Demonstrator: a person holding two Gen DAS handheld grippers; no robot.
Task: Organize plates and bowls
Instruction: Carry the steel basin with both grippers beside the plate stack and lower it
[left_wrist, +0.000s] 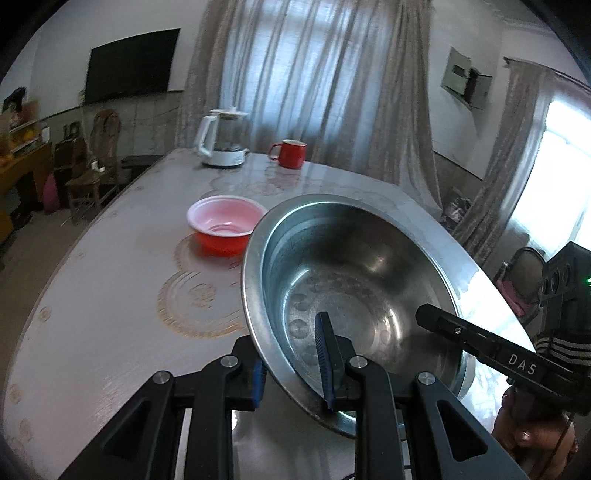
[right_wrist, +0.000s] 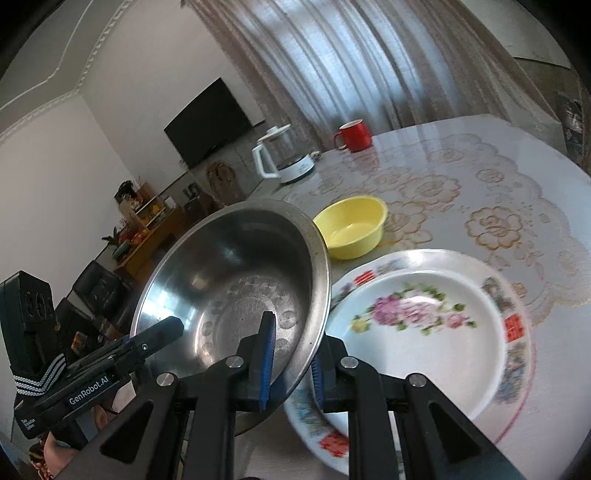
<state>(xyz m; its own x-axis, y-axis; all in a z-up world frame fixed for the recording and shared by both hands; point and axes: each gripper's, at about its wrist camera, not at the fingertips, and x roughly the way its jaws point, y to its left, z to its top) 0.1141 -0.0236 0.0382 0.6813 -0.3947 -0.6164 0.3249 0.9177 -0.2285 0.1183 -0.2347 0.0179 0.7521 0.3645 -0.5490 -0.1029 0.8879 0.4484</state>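
The left gripper (left_wrist: 293, 365) is clamped on the near rim of the steel bowl (left_wrist: 354, 266), one pad inside, one outside. The right gripper (right_wrist: 291, 363) pinches the opposite rim the same way. Each points downward, tilted. A hand (left_wrist: 532, 435) holds the right gripper's handle below its body.

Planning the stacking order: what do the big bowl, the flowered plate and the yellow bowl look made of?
Big bowl: likely stainless steel, with mirror-like reflections. Flowered plate: glossy white, ceramic or enamel; blur leaves it open. Yellow bowl: probably plastic, smooth, uniformly coloured.
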